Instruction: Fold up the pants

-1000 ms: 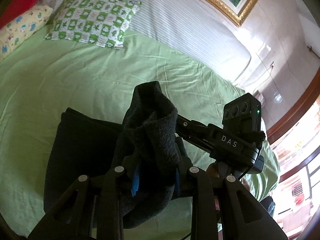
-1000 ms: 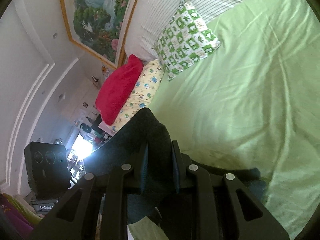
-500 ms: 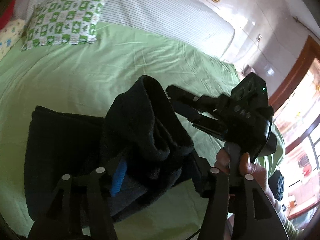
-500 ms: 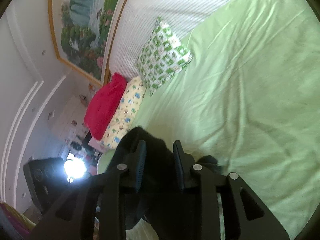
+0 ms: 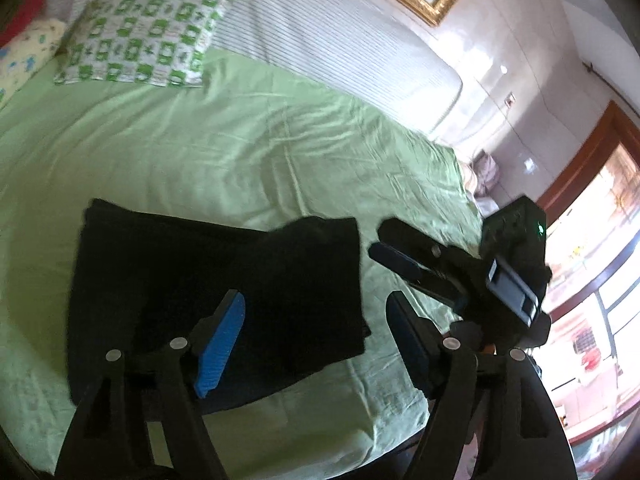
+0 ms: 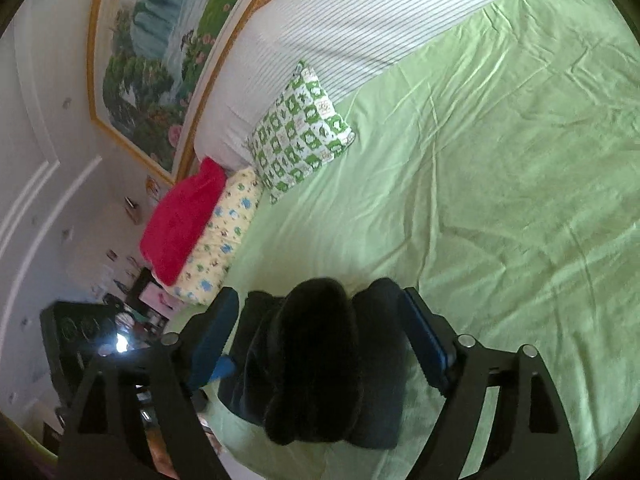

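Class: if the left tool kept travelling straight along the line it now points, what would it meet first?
Most likely the folded black pants lying on the green sheet. The left tool, jaws opening with nothing between them, aims down at their near part, though depth is uncertain.

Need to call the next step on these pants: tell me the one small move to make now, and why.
Probably draw both grippers back clear of the black pants. They lie folded on the green sheet. The left hand-held gripper and the right hand-held gripper are opening, pads off the cloth. One end looks bunched, so press it flat afterwards.
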A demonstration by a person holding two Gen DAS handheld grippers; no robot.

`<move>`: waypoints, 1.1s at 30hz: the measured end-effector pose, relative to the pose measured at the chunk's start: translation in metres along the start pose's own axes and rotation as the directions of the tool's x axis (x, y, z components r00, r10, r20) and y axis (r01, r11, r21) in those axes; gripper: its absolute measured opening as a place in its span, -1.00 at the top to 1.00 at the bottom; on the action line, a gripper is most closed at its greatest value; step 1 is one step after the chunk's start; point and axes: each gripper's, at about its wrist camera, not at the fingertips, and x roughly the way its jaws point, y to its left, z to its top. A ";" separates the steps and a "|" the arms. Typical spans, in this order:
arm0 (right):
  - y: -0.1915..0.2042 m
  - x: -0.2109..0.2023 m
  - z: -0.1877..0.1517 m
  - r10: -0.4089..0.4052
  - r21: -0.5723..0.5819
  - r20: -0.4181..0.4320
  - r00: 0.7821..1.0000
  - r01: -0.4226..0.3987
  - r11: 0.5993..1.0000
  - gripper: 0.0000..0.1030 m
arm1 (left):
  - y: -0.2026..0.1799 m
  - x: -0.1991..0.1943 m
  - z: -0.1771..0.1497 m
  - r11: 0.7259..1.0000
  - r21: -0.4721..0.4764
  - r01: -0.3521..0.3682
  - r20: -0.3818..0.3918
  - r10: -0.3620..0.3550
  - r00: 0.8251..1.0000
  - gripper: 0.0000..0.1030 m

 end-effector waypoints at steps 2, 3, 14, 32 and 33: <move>0.007 0.002 -0.002 -0.026 -0.019 -0.008 1.000 0.026 0.999 -0.63 | 0.007 -0.005 0.001 1.000 -0.021 -0.007 0.009 0.007 1.000 -0.44; 0.010 0.002 -0.004 -0.048 -0.032 -0.012 0.999 0.047 0.998 -0.63 | 0.012 -0.008 0.001 0.999 -0.032 -0.014 0.012 0.015 1.000 -0.44; 0.036 0.011 -0.019 -0.202 -0.110 -0.045 0.978 0.196 0.974 -0.64 | 0.051 -0.032 -0.005 0.992 -0.107 -0.062 0.042 0.067 0.997 -0.45; 0.043 0.012 -0.031 -0.261 -0.110 -0.071 0.963 0.253 0.961 -0.65 | 0.094 -0.025 -0.003 0.977 -0.173 -0.127 -0.001 0.129 0.992 -0.50; 0.043 0.012 -0.032 -0.263 -0.109 -0.073 0.962 0.255 0.961 -0.65 | 0.096 -0.024 -0.003 0.976 -0.172 -0.132 -0.007 0.133 0.991 -0.50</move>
